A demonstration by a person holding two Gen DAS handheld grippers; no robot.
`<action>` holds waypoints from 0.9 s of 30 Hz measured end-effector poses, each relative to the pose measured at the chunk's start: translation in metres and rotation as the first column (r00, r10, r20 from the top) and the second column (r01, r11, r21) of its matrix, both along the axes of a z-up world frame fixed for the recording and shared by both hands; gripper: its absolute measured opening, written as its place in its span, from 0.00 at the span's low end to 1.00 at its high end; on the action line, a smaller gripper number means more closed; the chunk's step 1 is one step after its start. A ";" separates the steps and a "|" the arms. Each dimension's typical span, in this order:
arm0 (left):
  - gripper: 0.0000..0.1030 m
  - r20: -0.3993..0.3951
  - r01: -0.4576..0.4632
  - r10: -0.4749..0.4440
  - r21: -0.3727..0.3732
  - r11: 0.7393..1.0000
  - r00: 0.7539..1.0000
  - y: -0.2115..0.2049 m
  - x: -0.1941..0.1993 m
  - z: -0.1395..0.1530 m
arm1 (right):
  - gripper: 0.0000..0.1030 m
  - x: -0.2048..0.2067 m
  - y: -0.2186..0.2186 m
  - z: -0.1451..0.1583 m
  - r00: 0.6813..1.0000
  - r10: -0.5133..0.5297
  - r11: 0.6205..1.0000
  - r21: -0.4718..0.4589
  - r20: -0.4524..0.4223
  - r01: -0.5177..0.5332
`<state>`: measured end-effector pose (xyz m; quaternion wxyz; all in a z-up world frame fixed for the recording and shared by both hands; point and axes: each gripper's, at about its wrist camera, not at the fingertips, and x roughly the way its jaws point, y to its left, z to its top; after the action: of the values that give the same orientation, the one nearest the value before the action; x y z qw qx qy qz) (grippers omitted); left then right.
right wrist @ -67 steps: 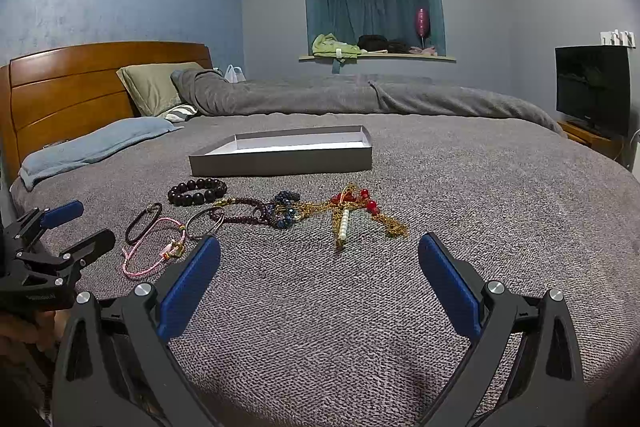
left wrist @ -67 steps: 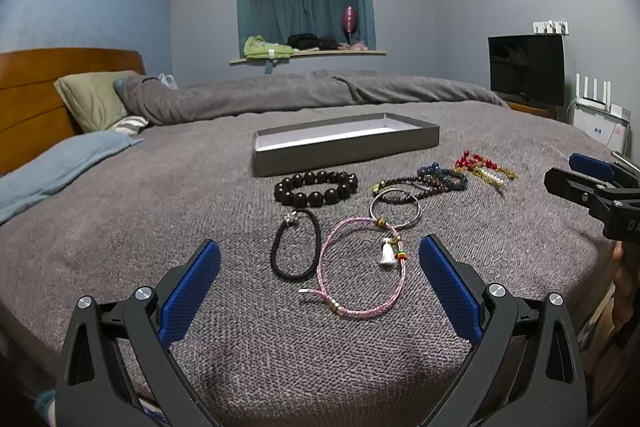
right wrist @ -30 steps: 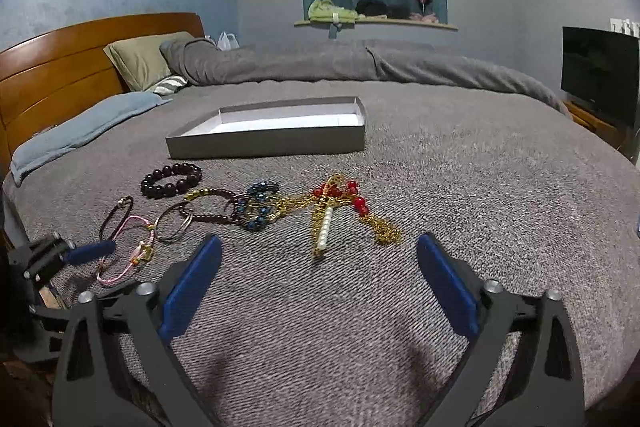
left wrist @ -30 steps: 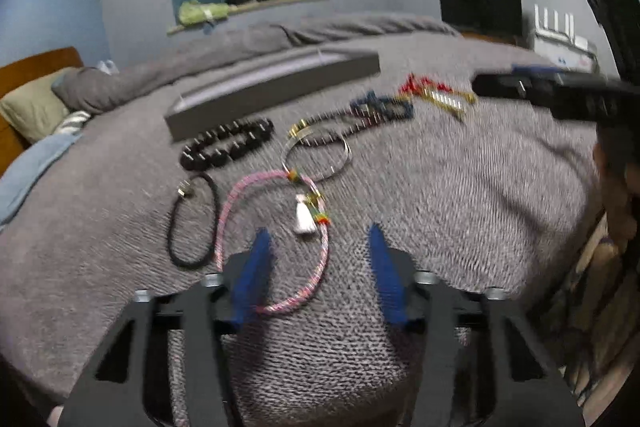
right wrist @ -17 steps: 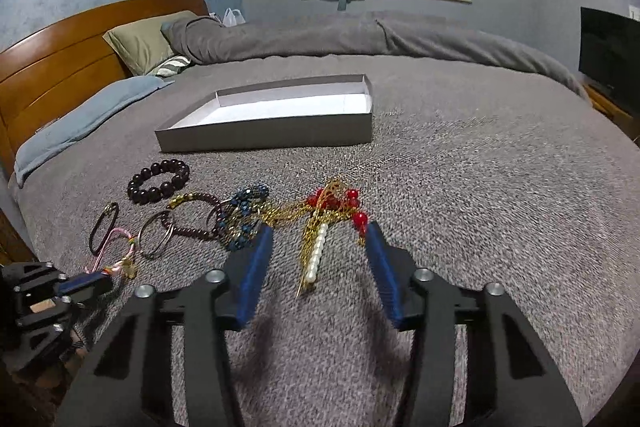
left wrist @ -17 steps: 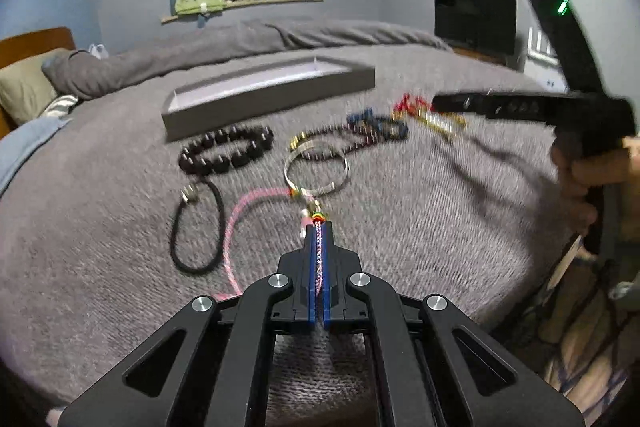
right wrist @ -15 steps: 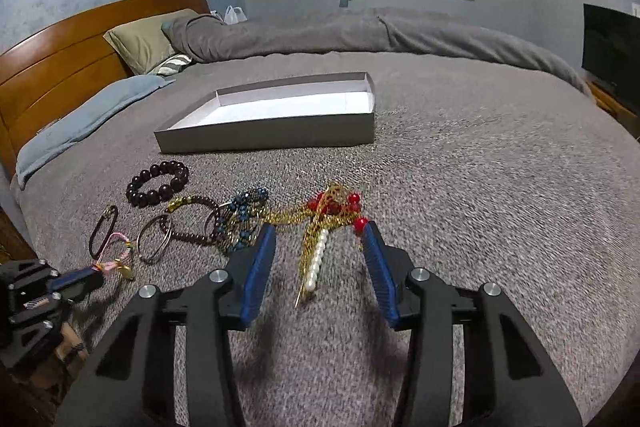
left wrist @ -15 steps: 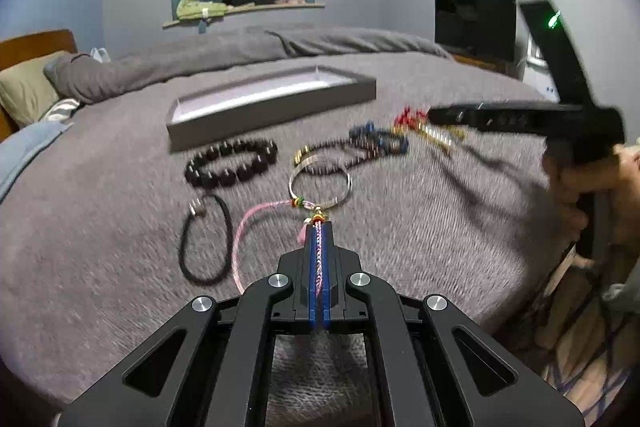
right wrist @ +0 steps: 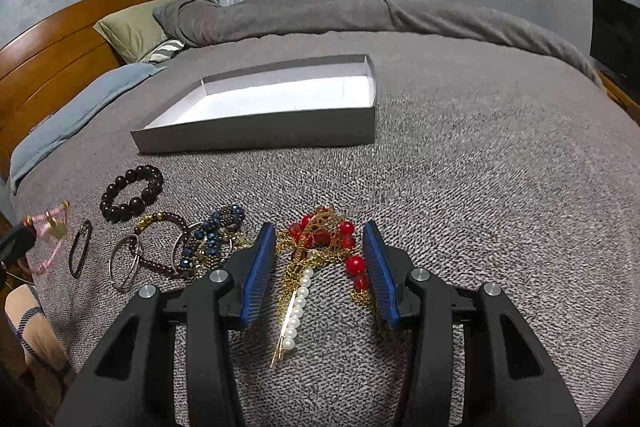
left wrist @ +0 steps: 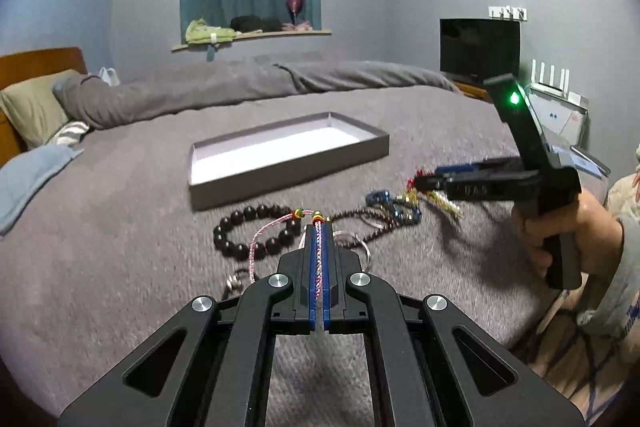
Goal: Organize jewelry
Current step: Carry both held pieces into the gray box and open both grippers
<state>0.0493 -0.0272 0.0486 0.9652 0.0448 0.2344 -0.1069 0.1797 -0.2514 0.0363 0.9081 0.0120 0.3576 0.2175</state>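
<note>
My left gripper (left wrist: 318, 227) is shut on the pink braided cord bracelet (left wrist: 264, 235), lifted above the bed; it also shows in the right wrist view (right wrist: 46, 239). My right gripper (right wrist: 320, 239) is open, its fingers either side of the gold chain with red beads (right wrist: 324, 235) and the pearl hair pin (right wrist: 296, 303). The right gripper (left wrist: 424, 182) also shows in the left wrist view. The grey box (left wrist: 288, 157) with a white floor stands open behind the jewelry (right wrist: 256, 135).
On the grey bedspread lie a dark bead bracelet (right wrist: 132, 193), a black hair tie (right wrist: 80, 253), silver rings (right wrist: 124, 267), a thin bead strand (right wrist: 160, 243) and a blue bead bracelet (right wrist: 216, 231). Pillows (right wrist: 136, 27) and a wooden headboard (right wrist: 48, 51) are at the left, a TV (left wrist: 478, 47) at the right.
My left gripper shut on the pink bracelet and lifted it forward toward the box. My right gripper moved down over the red-bead chain and narrowed its opening.
</note>
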 end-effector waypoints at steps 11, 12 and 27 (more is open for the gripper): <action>0.03 0.037 0.006 -0.006 -0.002 1.000 0.999 -0.006 0.010 0.016 | 0.16 -0.002 -0.031 0.018 0.999 0.043 0.962 0.270 0.014 -0.045; 0.03 0.043 0.002 -0.002 -0.002 1.000 0.999 -0.006 0.011 0.019 | 0.16 -0.003 -0.037 0.022 0.999 0.047 0.948 0.316 0.015 -0.049; 0.03 0.082 -0.039 0.040 -0.013 0.999 0.996 0.006 0.036 0.039 | 0.16 0.002 -0.051 0.085 0.994 0.044 0.892 0.444 0.096 -0.082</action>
<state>0.0856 -0.0211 0.0873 0.9762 0.0392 0.1947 -0.0873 0.1819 -0.3019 0.1214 0.8877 0.1997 0.2599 0.3235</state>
